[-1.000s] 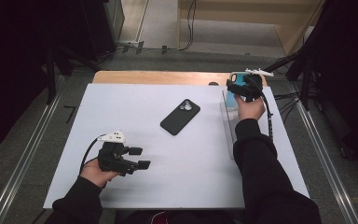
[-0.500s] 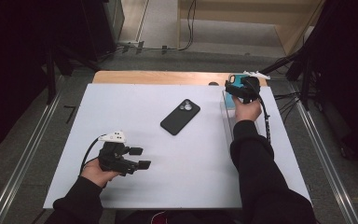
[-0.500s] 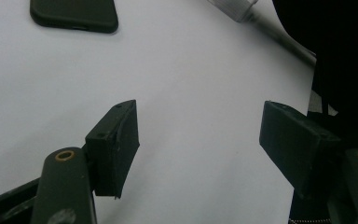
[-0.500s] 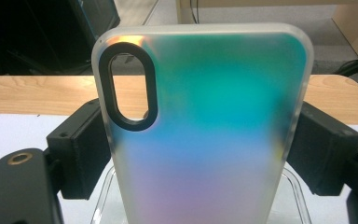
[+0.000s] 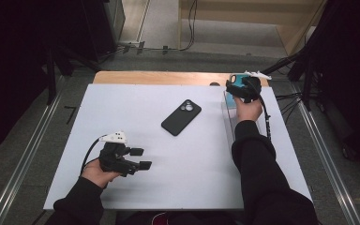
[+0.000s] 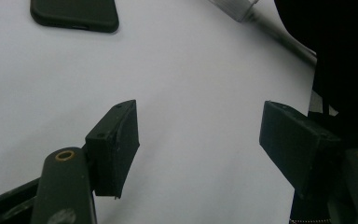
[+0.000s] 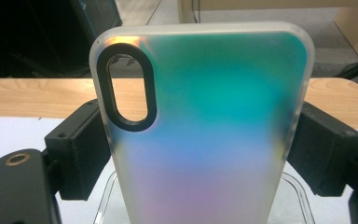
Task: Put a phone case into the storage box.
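My right gripper (image 5: 238, 87) is raised over the table's far right side, shut on a frosted phone case (image 7: 205, 116) that shades from teal to blue to pink. The case stands upright between the pads, its black-rimmed camera cutout at the upper left; from above its teal edge (image 5: 236, 78) peeks past the gripper. A black phone (image 5: 181, 116) lies face down in the middle of the white table (image 5: 122, 108), and its lower edge (image 6: 74, 14) shows ahead of my left gripper. My left gripper (image 5: 140, 158) rests low at the near left, open (image 6: 200, 140), nothing between its jaws.
A clear plastic container (image 5: 228, 117) sits on the table under the right forearm, its rim (image 7: 298, 196) just below the case. A wooden strip (image 5: 159, 78) runs along the table's far edge. Cables trail on the floor at the right.
The right gripper, with the case in it, has drifted slightly to the left. The left gripper and the phone are where they were.
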Demonstrator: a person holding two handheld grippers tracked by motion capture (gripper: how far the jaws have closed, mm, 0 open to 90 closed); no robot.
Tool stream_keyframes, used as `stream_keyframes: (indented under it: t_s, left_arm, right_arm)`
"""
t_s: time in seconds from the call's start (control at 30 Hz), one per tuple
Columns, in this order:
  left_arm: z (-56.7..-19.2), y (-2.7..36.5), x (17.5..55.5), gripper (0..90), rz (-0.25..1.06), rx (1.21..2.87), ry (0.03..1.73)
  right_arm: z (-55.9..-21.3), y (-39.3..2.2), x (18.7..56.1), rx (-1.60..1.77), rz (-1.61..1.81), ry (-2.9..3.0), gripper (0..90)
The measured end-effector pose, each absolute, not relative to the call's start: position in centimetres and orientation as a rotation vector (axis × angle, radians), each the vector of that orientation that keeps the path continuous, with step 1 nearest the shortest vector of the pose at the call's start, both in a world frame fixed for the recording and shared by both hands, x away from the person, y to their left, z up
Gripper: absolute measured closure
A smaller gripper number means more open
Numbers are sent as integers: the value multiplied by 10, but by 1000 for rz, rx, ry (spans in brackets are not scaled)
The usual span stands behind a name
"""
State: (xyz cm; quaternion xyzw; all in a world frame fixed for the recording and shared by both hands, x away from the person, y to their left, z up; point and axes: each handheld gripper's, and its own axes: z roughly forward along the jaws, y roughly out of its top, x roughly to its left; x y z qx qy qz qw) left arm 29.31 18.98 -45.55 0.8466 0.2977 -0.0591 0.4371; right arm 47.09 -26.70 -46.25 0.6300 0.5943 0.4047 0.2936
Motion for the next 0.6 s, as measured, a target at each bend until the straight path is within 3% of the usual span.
stream_keyframes:
  t_s: [0.6]
  left_arm:
    - [-455, 190, 293, 290, -151, 2090, 741]
  right_arm:
    - [-463, -265, 475, 1664, 1091, 1624, 90]
